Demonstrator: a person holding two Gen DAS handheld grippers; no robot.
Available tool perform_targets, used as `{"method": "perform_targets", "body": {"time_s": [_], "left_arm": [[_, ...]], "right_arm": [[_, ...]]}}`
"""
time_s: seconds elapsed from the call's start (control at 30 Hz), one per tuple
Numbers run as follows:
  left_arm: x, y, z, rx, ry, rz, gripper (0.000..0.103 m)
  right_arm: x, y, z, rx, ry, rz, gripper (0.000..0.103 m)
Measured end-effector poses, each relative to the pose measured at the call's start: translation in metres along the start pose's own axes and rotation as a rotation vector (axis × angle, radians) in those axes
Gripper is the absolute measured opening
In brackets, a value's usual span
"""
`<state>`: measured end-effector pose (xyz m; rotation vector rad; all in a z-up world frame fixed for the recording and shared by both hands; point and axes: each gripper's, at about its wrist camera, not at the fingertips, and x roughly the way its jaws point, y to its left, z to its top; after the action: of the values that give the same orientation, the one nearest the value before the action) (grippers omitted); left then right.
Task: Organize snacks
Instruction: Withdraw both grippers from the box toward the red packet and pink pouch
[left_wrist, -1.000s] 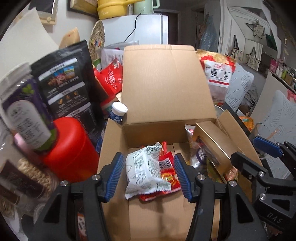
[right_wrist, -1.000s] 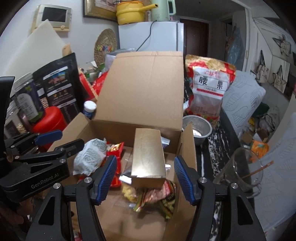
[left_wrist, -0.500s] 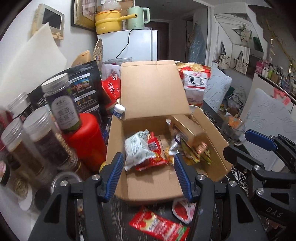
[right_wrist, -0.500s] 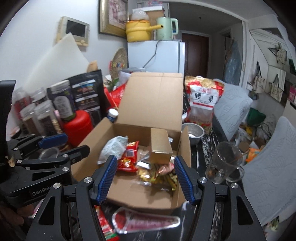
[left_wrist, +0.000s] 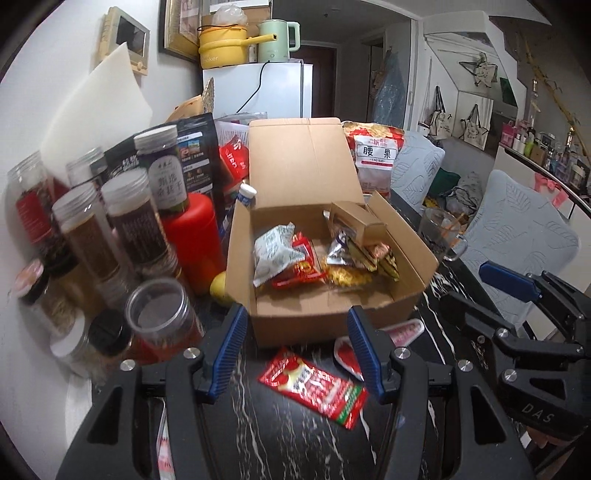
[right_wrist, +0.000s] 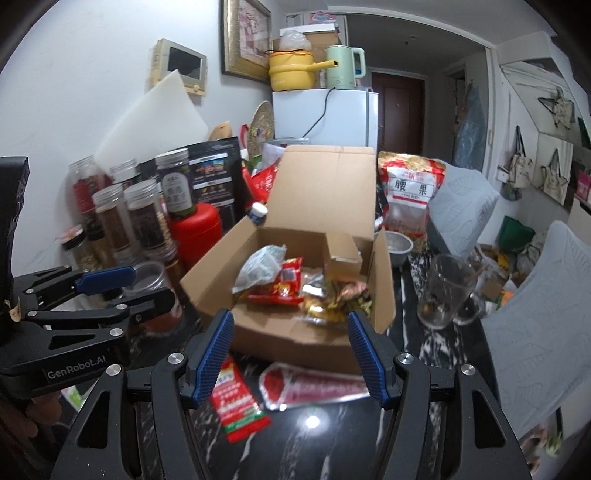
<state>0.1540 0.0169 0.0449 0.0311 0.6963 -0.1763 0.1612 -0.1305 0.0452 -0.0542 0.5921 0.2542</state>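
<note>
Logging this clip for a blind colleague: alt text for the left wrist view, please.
The open left gripper hovers over a dark marble table, a red snack packet between its fingers, facing an open cardboard box of snacks. Jars crowd the left.

Both tongs are built of matte black plastic frames studded with round silver screws. The fingers (left_wrist: 228, 350) are faced with ribbed blue pads. White lettering "GenRobot.AI" is printed on the left tongs (right_wrist: 107, 288), and "DAS" is seen on the right tongs (left_wrist: 491, 291).
</note>
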Motion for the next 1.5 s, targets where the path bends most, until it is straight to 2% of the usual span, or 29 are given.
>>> {"method": "perform_targets", "body": {"time_s": [0.27,0.47,0.53,0.73,1.07,1.23,1.37,1.5], "left_arm": [[-0.008,0.010,-0.025,-0.005,0.023,-0.024,0.056],[0.003,0.022,-0.046,-0.022,0.070,-0.046,0.056],[0.009,0.025,-0.053,-0.021,0.094,-0.051,0.056],[0.031,0.035,-0.070,-0.048,0.163,-0.084,0.056],[0.054,0.063,-0.088,-0.100,0.200,-0.086,0.056],[0.064,0.070,-0.093,-0.121,0.225,-0.091,0.056],[0.072,0.070,-0.095,-0.139,0.242,-0.107,0.056],[0.079,0.067,-0.096,-0.142,0.258,-0.123,0.056]], "right_arm": [[-0.007,0.012,-0.030,0.010,0.024,0.059,0.064],[0.005,0.017,-0.052,0.029,0.063,0.090,0.065],[0.012,0.017,-0.059,0.040,0.082,0.107,0.068],[0.045,0.020,-0.073,0.034,0.153,0.141,0.068],[0.100,0.039,-0.086,-0.011,0.255,0.231,0.068],[0.111,0.035,-0.082,0.008,0.251,0.176,0.068],[0.118,0.020,-0.078,0.037,0.255,0.077,0.068],[0.133,0.015,-0.081,0.031,0.291,0.052,0.067]]}}
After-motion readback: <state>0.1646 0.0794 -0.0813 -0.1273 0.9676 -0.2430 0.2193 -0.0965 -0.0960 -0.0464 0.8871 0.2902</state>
